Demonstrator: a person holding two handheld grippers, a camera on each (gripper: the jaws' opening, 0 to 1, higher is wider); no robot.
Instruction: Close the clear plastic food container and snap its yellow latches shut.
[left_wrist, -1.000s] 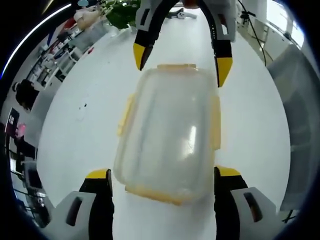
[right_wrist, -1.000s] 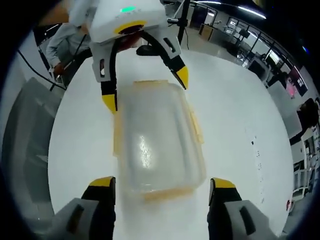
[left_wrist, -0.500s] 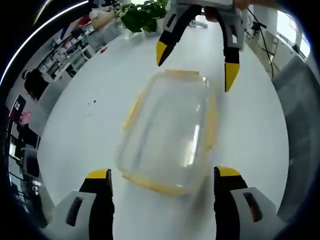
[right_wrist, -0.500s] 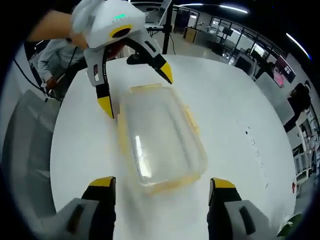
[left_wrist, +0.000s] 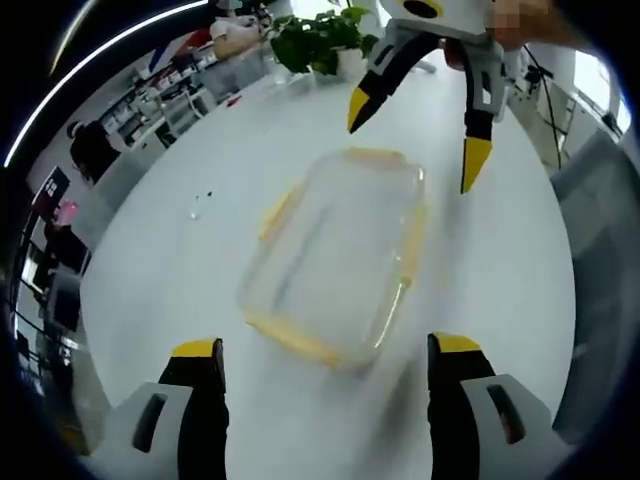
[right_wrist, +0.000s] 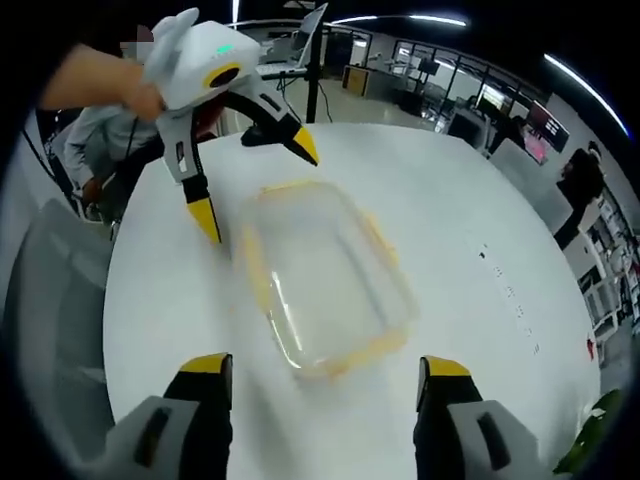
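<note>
The clear plastic container with yellow latches lies flat on the white table, its lid on; in the right gripper view the container sits mid-table. My left gripper is open at the near end of the box, nothing between its yellow-tipped jaws. Across the box in that view, my right gripper hangs open above the far end. In the right gripper view my right gripper is open, and the left gripper is open beyond the container, held by a hand.
A white round table carries the box. A green plant stands at its far edge. Grey chair backs flank the table. Office desks and a seated person lie beyond.
Both grippers have pulled back and up from the container, which now looks smaller and farther. The jaws stay open.
</note>
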